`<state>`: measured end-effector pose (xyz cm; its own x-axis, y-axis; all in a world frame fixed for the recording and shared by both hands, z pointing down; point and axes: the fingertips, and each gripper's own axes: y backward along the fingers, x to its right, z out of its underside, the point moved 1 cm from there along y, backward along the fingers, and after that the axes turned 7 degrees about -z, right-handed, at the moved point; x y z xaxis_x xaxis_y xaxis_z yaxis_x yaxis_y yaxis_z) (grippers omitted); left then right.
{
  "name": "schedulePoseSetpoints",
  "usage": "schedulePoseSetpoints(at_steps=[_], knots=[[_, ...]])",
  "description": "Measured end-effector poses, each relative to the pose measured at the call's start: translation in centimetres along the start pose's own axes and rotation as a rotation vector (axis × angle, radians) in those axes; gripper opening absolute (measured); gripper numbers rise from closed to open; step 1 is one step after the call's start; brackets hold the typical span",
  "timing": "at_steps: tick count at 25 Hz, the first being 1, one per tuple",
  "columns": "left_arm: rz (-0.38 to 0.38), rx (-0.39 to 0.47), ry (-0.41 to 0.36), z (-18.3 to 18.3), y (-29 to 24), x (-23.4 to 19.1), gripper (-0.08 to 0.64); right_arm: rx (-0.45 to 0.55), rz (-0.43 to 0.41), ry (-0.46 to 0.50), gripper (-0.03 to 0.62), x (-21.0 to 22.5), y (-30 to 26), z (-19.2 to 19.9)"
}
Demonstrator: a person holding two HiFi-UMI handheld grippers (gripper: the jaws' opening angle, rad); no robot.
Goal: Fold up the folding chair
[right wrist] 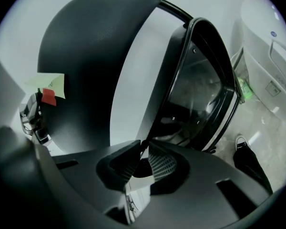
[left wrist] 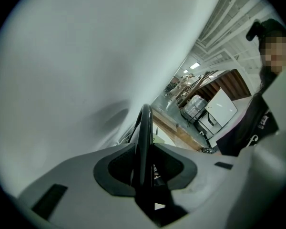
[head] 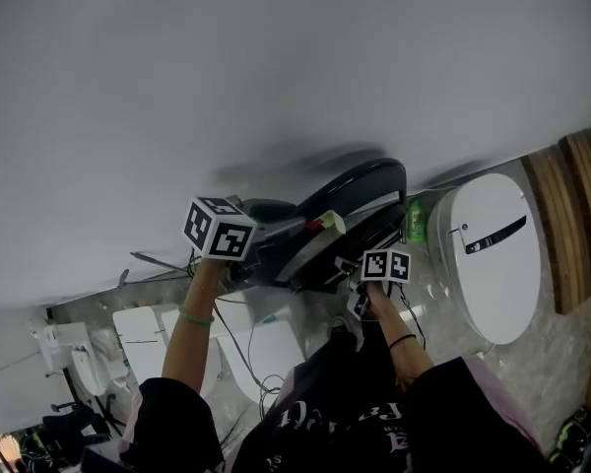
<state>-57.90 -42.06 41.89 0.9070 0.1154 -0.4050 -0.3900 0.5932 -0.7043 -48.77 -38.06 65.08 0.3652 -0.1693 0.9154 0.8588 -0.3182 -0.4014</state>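
The black folding chair (head: pixel 347 203) is held up close to a big white surface, its seat and back lying near each other. My left gripper (head: pixel 268 249) is shut on the chair's curved black rim (left wrist: pixel 143 128), which runs straight up between the pads. My right gripper (head: pixel 372 251) is shut on a thin edge of the chair's frame (right wrist: pixel 155 113). The right gripper view shows the rounded dark seat (right wrist: pixel 86 56) with a red and green tag (right wrist: pixel 50 90), and the framed back panel (right wrist: pixel 200 89) beside it.
A white surface (head: pixel 227 87) fills the upper half of the head view. White toilet-like fixtures (head: pixel 492 254) and a green bottle (head: pixel 415 220) stand at the right, wooden boards (head: pixel 576 215) beyond. More white fixtures (head: pixel 143 338) and cables lie lower left. A person (left wrist: pixel 250 128) stands nearby.
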Motion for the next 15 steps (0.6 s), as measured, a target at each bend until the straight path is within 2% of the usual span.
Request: schedulePoseSetpoints(at_steps=[7, 10, 15], knots=[[-0.071, 0.004, -0.065, 0.15, -0.55, -0.64, 0.112, 0.006, -0.048, 0.006, 0.06, 0.41, -0.28, -0.27], [-0.071, 0.002, -0.066, 0.25, -0.63, -0.83, 0.112, 0.006, -0.065, 0.015, 0.06, 0.48, -0.34, -0.23], [-0.092, 0.004, -0.089, 0.12, -0.46, -0.93, 0.114, -0.013, -0.048, 0.037, 0.06, 0.44, -0.38, -0.25]])
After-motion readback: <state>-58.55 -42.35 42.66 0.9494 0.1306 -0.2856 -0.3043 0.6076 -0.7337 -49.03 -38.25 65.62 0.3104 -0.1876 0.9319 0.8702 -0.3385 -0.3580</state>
